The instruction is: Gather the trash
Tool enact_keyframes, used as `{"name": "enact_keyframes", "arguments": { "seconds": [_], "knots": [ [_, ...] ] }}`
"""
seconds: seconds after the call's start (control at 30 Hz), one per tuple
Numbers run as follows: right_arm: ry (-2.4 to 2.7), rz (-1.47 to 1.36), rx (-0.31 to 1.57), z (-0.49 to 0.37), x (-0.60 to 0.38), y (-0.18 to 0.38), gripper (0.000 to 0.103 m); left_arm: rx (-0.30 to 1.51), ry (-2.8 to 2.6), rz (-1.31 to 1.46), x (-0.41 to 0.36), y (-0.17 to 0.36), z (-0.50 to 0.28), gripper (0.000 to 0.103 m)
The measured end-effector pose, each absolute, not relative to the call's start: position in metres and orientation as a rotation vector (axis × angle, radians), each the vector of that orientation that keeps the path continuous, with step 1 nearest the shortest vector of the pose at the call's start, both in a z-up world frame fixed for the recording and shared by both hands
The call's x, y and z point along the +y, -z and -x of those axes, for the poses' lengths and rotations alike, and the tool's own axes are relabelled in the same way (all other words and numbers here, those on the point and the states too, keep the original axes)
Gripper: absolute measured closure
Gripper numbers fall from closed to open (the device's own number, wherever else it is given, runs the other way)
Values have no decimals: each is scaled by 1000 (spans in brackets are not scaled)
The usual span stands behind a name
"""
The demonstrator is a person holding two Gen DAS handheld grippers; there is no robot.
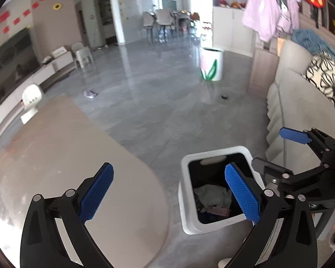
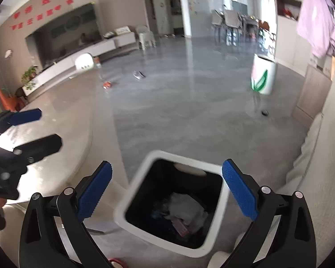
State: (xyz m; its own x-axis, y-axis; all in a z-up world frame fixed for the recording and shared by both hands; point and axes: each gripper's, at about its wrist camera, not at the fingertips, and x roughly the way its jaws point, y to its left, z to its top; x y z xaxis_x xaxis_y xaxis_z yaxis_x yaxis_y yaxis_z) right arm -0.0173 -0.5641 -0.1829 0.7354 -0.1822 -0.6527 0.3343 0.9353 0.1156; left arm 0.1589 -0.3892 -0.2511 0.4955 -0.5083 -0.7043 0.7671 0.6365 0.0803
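1. Your left gripper [image 1: 169, 192] and right gripper [image 2: 166, 189] hover with tongs apart, holding nothing, ready for a pickup.
2. The bin [image 2: 127, 203] sits below them on the near floor, open-topped, trash [image 2: 185, 210] inside.
3. More litter [image 2: 139, 75] lies far left.

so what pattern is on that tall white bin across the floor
A pink tulip with green leaves on the white bin, clearest in the left wrist view.

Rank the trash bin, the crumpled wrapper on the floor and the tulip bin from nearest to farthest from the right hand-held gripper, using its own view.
1. Trash bin, directly below the right hand-held gripper.
2. Wrapper, mid-floor, left.
3. Tulip bin, far right; close to the wrapper's range.
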Motion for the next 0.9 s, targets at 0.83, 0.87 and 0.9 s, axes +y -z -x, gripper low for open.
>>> {"name": "enact_keyframes", "arguments": {
  "seconds": [0.83,0.87,0.9],
  "knots": [
    [-94,3,556,-71,-330,75,5,575,247,-174,-139,163,-175,5],
    [-121,21,548,-76,-314,71,5,577,228,-162,-129,160,-176,5],
    [-136,31,544,-79,-305,68,5,580,205,-147,-117,158,-175,5]
  ]
}}
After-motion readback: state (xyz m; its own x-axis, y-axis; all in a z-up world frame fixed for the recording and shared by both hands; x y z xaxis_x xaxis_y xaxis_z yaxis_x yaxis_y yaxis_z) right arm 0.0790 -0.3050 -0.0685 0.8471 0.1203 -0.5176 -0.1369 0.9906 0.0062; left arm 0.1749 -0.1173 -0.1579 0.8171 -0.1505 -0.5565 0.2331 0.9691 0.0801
